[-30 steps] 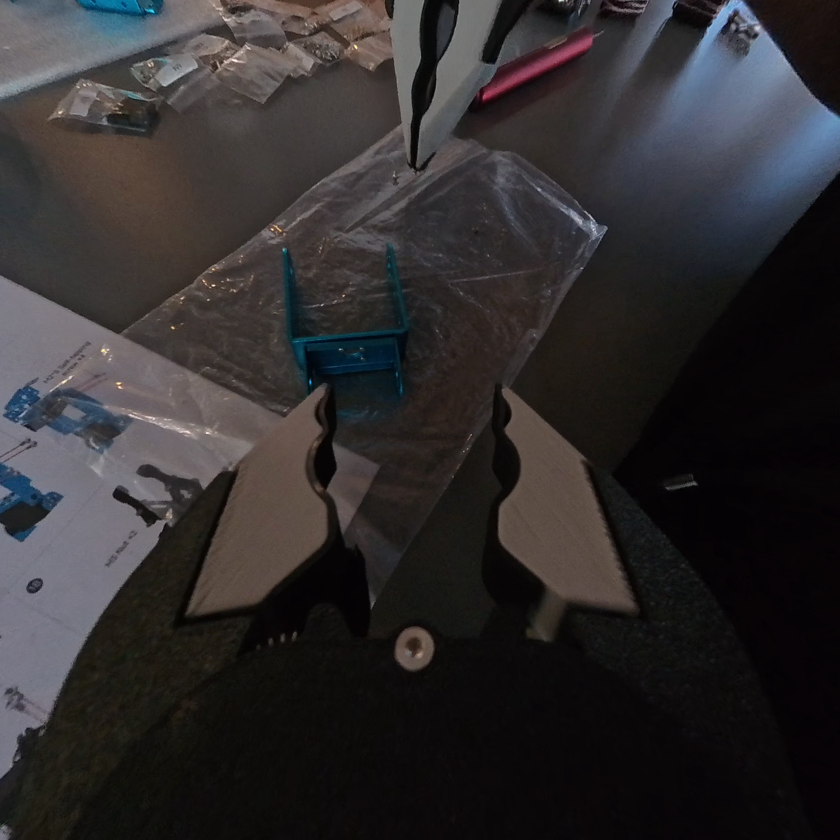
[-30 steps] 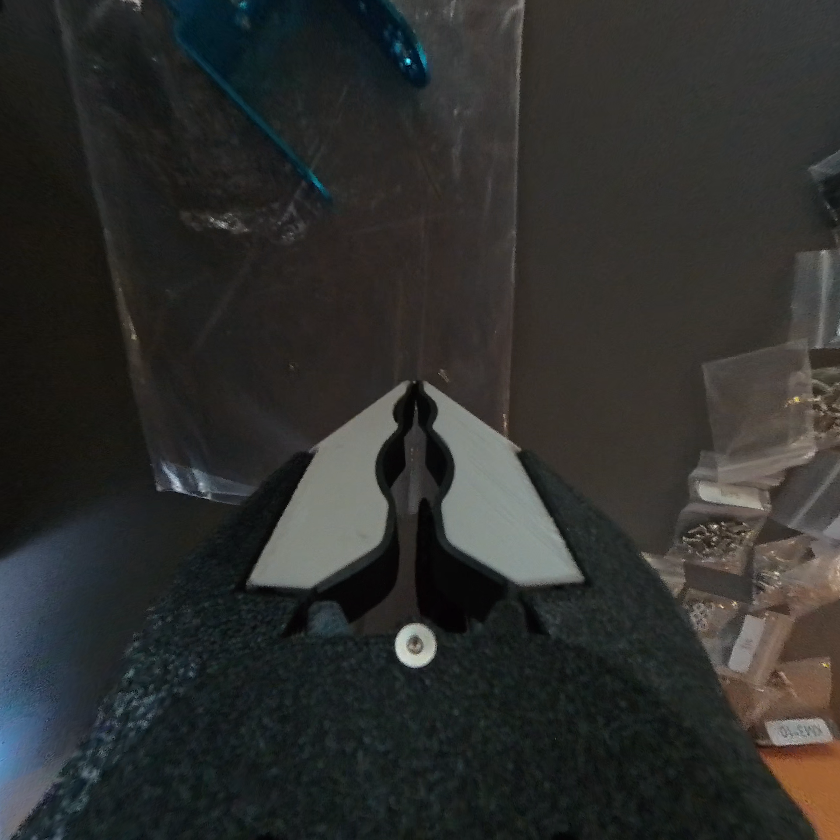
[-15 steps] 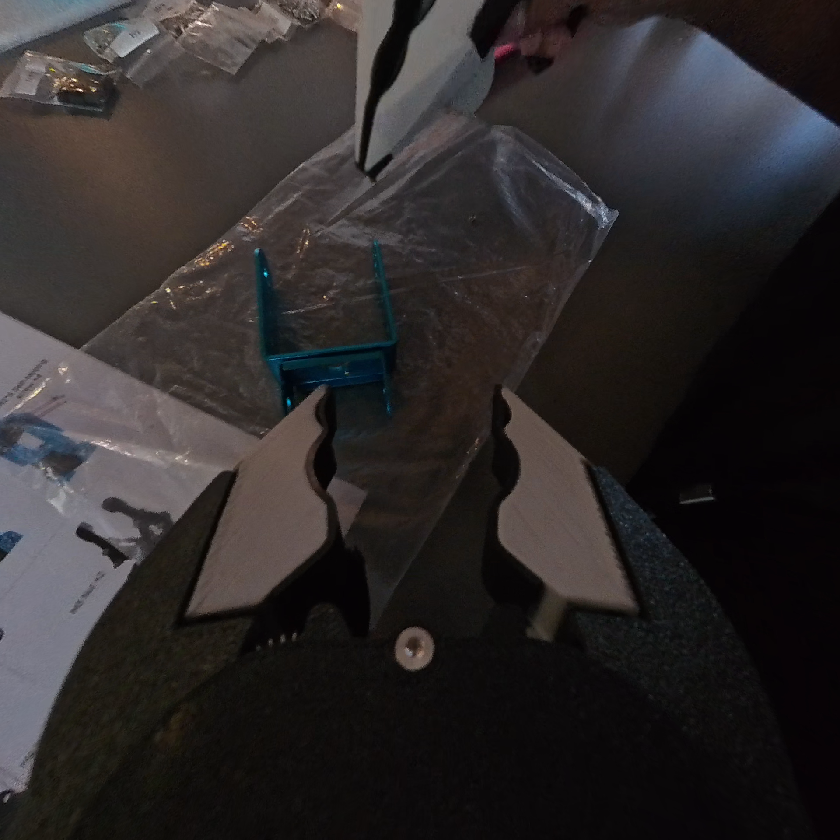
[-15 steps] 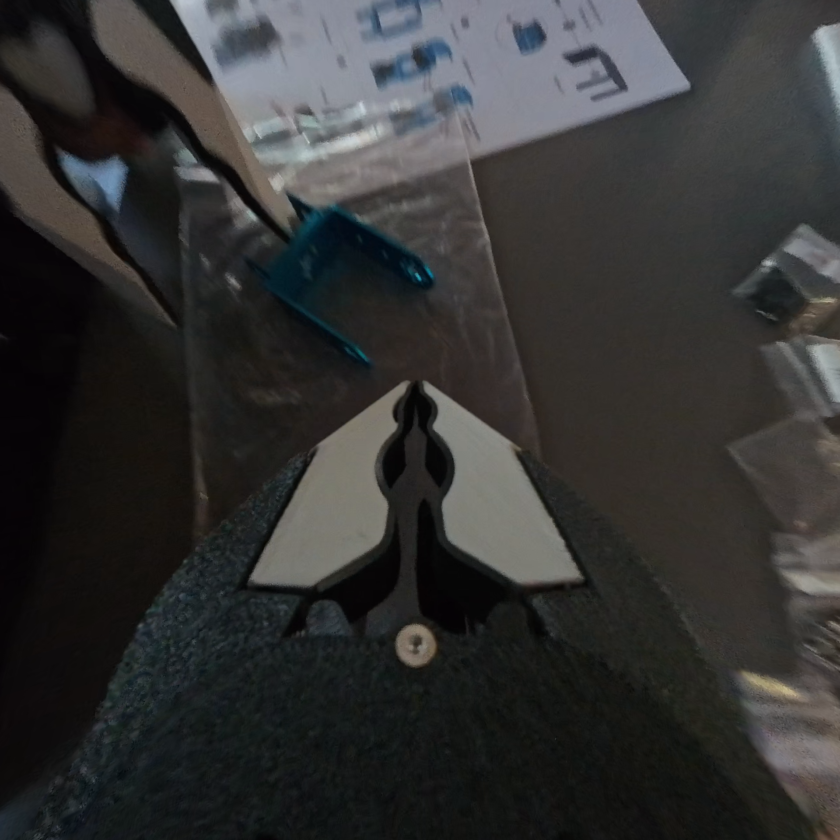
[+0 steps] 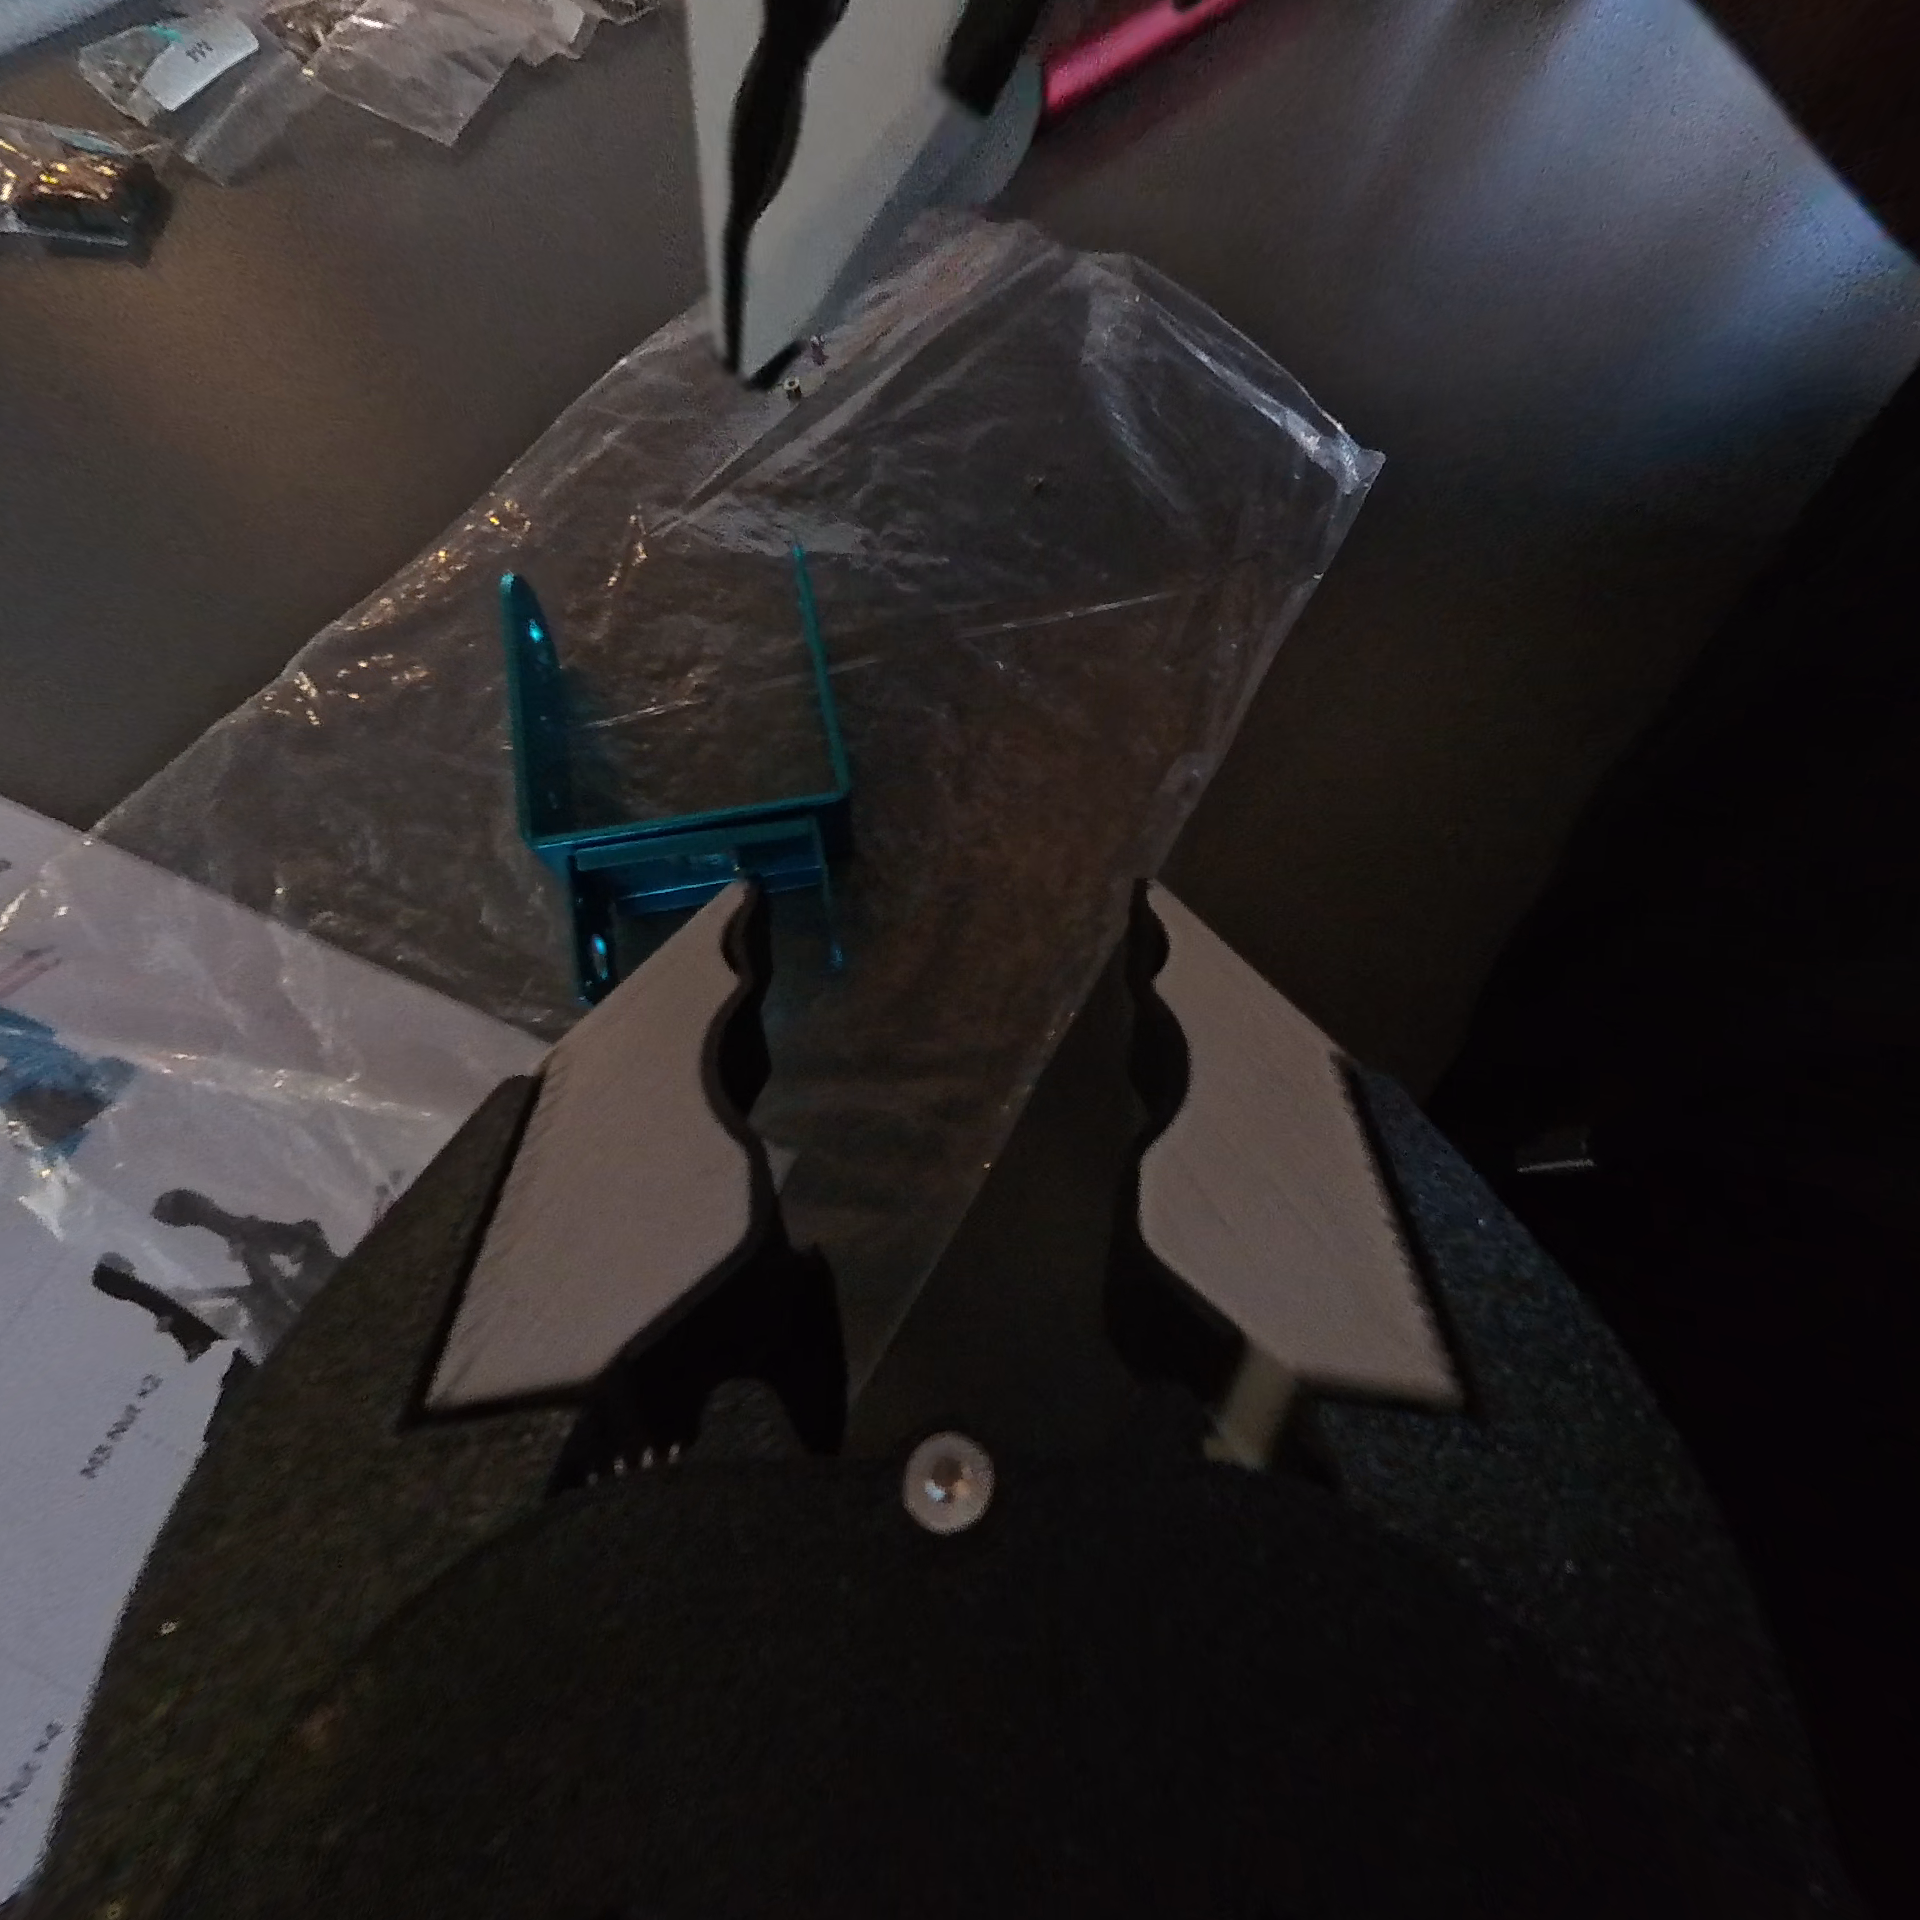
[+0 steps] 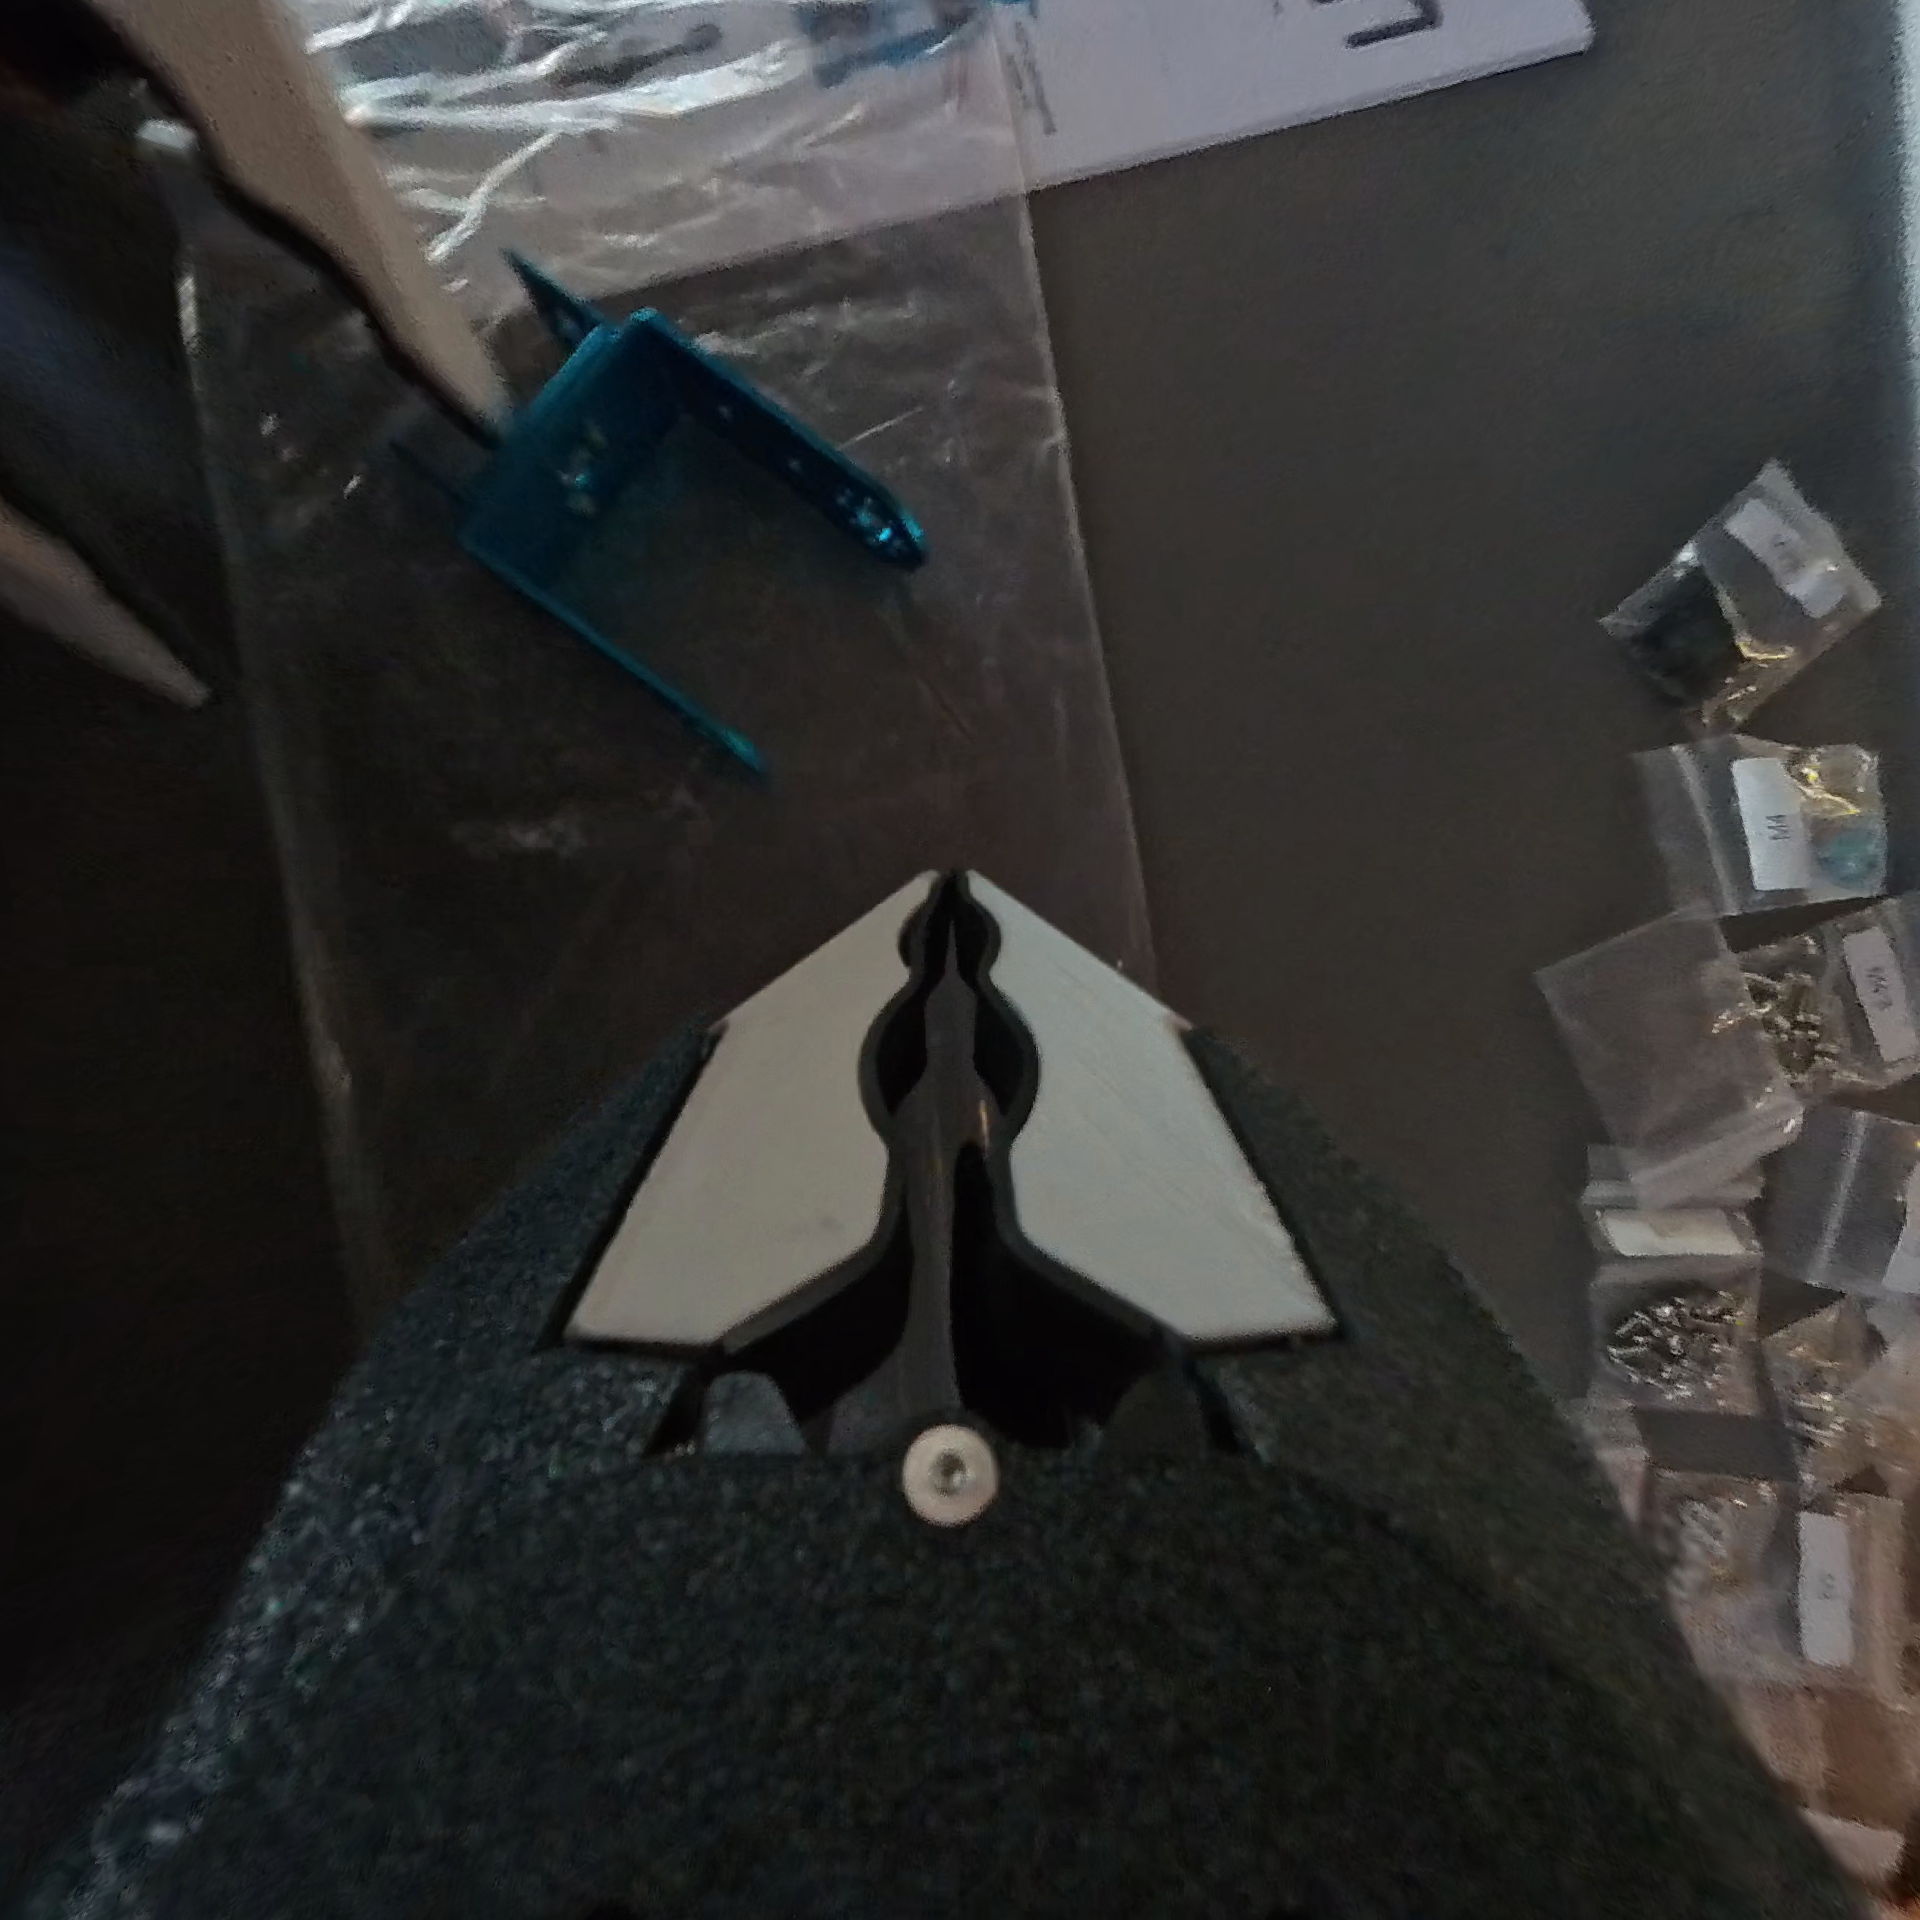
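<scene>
A blue U-shaped metal bracket [image 5: 675, 810] lies on a clear plastic bag [image 5: 987, 623] on the dark table. My left gripper [image 5: 945, 904] is open and empty; its left fingertip [image 5: 727, 935] overlaps the bracket's near end. My right gripper [image 5: 750, 364] is shut, its tip down on the bag's far end beside a tiny screw [image 5: 795, 390]. I cannot tell whether it pinches the film. In the right wrist view the shut right gripper [image 6: 951, 878] is over the bag [image 6: 935, 727], the bracket [image 6: 623, 468] ahead, the left gripper [image 6: 343, 561] against it.
A printed instruction sheet [image 5: 104, 1195] lies left of the bag, partly under film; it also shows in the right wrist view [image 6: 1247, 73]. Several small bags of hardware [image 6: 1766, 935] are piled at the right and at the far left [image 5: 312, 62]. A pink object [image 5: 1122, 52] lies behind. The table edge [image 5: 1558, 831] drops off at right. The left gripper's tips are roughly 12 centimeters from the right gripper's.
My left gripper has moved forward, so its left finger now reaches the bracket. My right gripper stayed shut, tilted up and shifted along the bag's far end; the bracket now fills more of its view.
</scene>
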`<move>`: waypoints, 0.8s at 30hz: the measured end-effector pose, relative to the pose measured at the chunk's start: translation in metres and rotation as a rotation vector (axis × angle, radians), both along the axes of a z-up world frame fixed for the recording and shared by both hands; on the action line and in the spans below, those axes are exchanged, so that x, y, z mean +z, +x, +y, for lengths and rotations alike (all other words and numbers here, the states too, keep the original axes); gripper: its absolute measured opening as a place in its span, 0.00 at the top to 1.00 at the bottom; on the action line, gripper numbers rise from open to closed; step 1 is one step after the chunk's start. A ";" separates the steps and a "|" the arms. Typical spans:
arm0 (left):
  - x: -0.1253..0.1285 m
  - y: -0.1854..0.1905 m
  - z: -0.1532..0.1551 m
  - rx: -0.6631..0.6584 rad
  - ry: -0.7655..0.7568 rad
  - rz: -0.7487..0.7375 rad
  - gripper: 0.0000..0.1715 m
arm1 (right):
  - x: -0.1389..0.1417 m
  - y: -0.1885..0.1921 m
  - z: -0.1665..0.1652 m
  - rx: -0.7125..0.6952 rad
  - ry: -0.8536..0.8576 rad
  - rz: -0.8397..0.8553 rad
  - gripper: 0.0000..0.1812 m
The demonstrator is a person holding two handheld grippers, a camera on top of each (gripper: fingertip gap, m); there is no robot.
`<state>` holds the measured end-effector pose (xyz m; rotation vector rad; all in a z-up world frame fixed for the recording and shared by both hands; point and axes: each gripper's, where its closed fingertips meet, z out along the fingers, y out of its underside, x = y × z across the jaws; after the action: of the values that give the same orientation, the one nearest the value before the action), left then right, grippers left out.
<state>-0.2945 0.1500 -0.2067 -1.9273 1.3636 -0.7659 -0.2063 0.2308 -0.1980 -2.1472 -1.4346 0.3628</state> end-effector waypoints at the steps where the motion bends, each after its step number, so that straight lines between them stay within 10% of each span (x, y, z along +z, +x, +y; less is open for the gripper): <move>1: 0.000 0.000 0.000 0.002 0.000 -0.002 0.60 | 0.002 0.006 -0.002 0.031 0.001 -0.027 1.00; 24: 0.004 -0.010 0.001 0.035 0.012 -0.031 0.60 | -0.021 0.024 -0.003 0.368 -0.150 -0.392 0.96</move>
<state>-0.3044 0.1508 -0.2024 -1.9172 1.3093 -0.7655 -0.1824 0.2282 -0.2194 -2.1472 -2.0956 0.1888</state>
